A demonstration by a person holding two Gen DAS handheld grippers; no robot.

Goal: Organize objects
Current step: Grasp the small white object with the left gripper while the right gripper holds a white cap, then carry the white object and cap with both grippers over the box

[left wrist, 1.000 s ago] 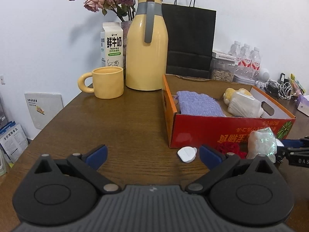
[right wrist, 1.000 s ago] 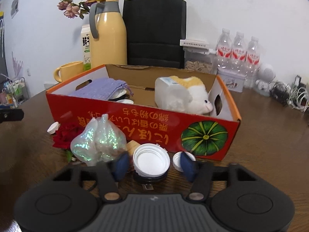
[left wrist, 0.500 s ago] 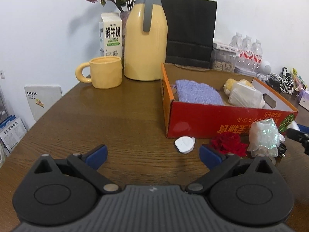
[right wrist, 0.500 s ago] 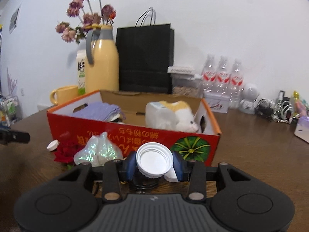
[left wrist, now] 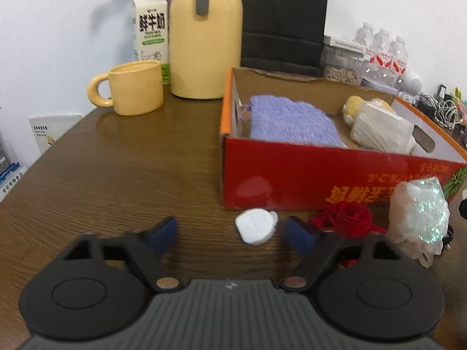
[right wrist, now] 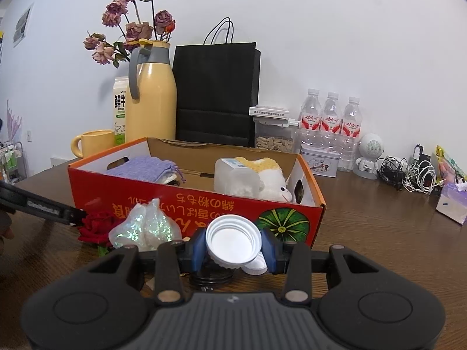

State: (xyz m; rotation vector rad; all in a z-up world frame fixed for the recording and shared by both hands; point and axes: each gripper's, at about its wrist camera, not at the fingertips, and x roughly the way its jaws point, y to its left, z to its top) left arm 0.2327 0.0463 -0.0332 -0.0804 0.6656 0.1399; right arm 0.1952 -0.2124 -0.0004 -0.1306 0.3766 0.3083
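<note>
Nearest in the left wrist view, the left gripper (left wrist: 230,234) hangs low over the brown worktop (left wrist: 116,169), its jaws closing from a wide spread, with a small white cap (left wrist: 256,229) lying on the wood between the blue pads (left wrist: 297,234), closer to the right one and not yet pressed. Just right of that pad lies a red rose (left wrist: 347,215), and beside the rose stands a crinkled iridescent bag (left wrist: 420,218), both close against the front wall of a red cardboard box (left wrist: 292,175). In the right wrist view, the right gripper (right wrist: 233,249) has its jaws drawn narrow on a wide white lid (right wrist: 233,240), held clear of the worktop with its hollow side facing the camera; a smaller white cap (right wrist: 256,265) shows just under it. Inside the box, a folded purple knit pouch (left wrist: 292,122) lies at the left end, and a clear plastic container (right wrist: 236,179) leans on a white and yellow plush toy (right wrist: 271,180) at the right end. Farther back stand a yellow mug (left wrist: 134,87), a milk carton (left wrist: 150,26), a yellow thermos jug (left wrist: 205,38) and a black paper bag (right wrist: 216,93), with three water bottles (right wrist: 329,125) at the far right by the white wall.
</note>
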